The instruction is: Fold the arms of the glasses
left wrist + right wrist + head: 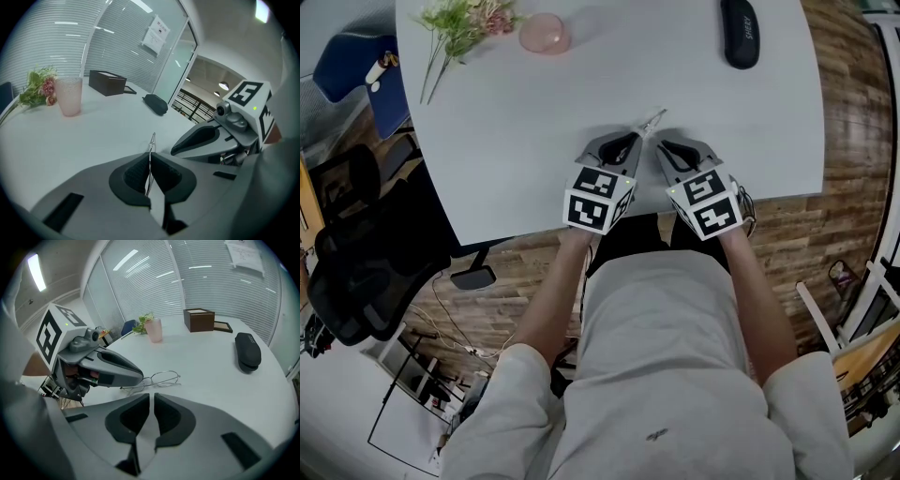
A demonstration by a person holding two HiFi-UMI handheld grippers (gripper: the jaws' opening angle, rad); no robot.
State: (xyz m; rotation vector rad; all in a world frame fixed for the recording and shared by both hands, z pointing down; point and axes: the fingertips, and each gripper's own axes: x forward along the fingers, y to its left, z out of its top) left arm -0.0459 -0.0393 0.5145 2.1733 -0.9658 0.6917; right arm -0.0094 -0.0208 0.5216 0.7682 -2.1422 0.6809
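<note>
Thin wire-framed glasses (161, 378) lie low over the white table (534, 141), near its front edge, between the two gripper tips. In the right gripper view their long axis runs across the picture, with the lens rims to the right and the other end at the left gripper (137, 376). The left gripper's pads are clamped on a thin wire of the frame. The right gripper (152, 401) is just beside the glasses, its jaws a narrow slit apart with nothing between them.

Count:
- one pair of glasses
- two grippers
- one pink cup (545, 34)
- one bunch of flowers (464, 23)
- one black case (740, 32)
- one brown box (198, 318)

All of these stand well apart from the glasses, at the far side of the table.
</note>
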